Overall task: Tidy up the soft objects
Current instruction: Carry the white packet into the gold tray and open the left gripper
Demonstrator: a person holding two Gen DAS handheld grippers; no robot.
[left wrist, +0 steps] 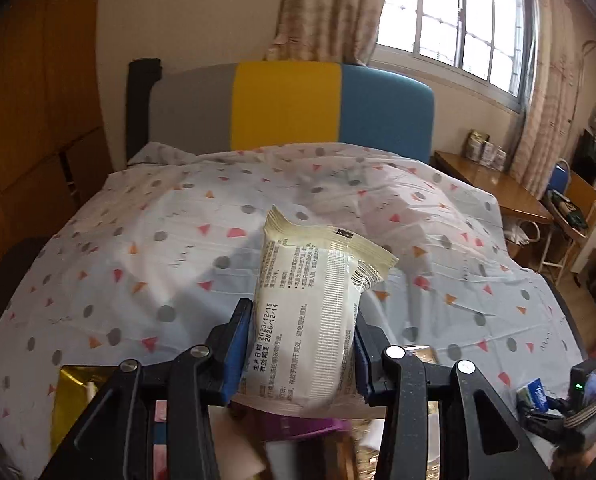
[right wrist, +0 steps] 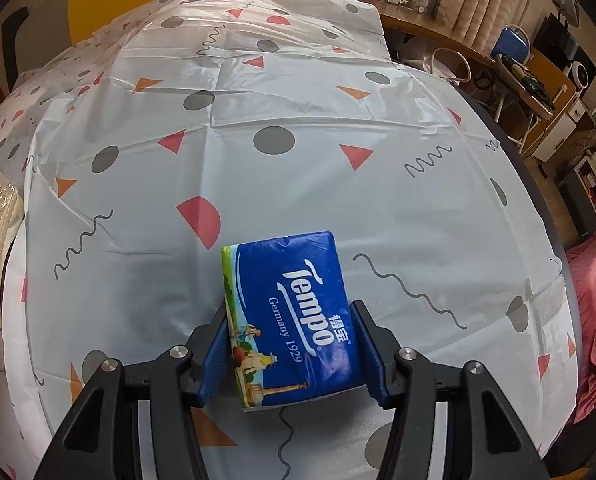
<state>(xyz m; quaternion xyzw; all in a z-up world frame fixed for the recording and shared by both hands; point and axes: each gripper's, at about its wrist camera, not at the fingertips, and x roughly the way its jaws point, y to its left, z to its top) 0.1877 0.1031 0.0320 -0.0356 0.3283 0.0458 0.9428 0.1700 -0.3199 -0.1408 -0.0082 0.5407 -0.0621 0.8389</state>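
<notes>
Tissue packs both: cream wet-wipe pack (left wrist: 310, 320) pinched in the left gripper (left wrist: 302, 352) above the patterned sheet (left wrist: 138, 240), blue Tempo pack (right wrist: 294, 320) squeezed by the right gripper (right wrist: 294, 352). Light, squishy, slippery wrap (grab mid-body, gently).

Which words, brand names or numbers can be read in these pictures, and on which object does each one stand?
"Tempo" on the blue tissue pack held in the right gripper.
"Germany 1929" on the same pack, under the brand name.
Two white Chinese characters beside "Tempo": too small to read surely.
"2023/12/15" and "2026/12/14" on the cream packet in the left gripper.
Other Chinese print on that packet: too blurred to read.
</notes>
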